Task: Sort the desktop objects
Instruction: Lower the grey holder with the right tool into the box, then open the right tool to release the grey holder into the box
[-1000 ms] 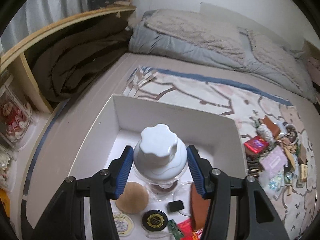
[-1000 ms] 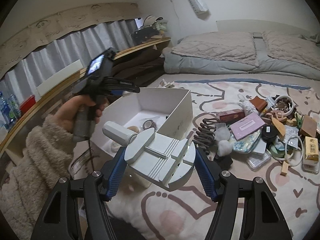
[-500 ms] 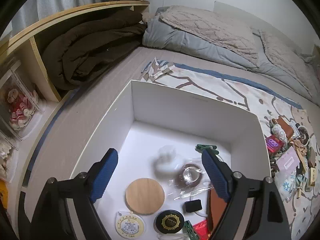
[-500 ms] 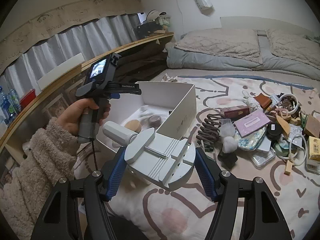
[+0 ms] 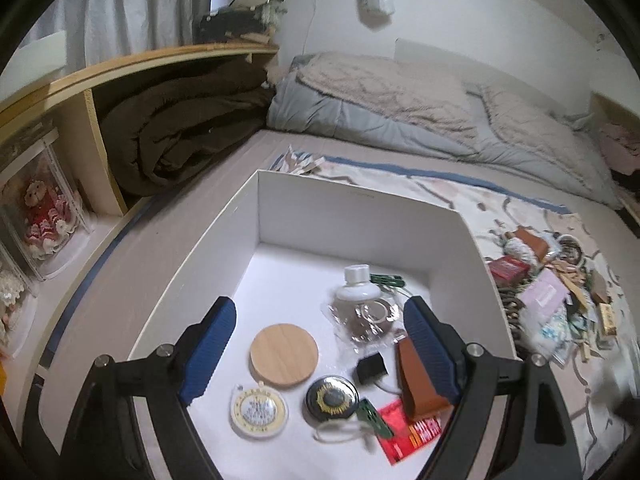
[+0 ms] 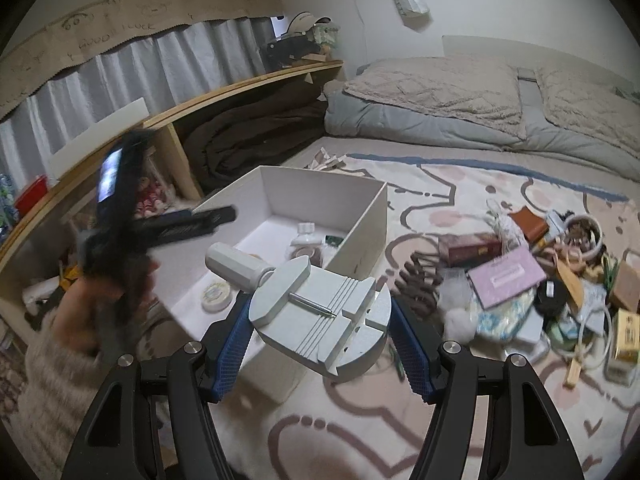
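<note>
The left gripper (image 5: 316, 354) hangs wide open and empty over the white rectangular cardboard box (image 5: 352, 196) on the bed. A clear glass bottle with a white cap (image 5: 357, 288) lies inside, beside a round wooden lid (image 5: 284, 354). The right gripper (image 6: 320, 354) clamps a grey plastic watch-repair block with a white knob (image 6: 316, 312).

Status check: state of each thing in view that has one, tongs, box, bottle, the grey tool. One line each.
Left tongs: open, nothing between the pads, over the box.
Right tongs: shut on the grey tool.
Grey tool: held off the rug, tilted, white handle pointing left.
White box: open-topped, partly filled.
Small bottle: capped, in the box, not gripped.
Wooden disc: flat on the box floor.
</note>
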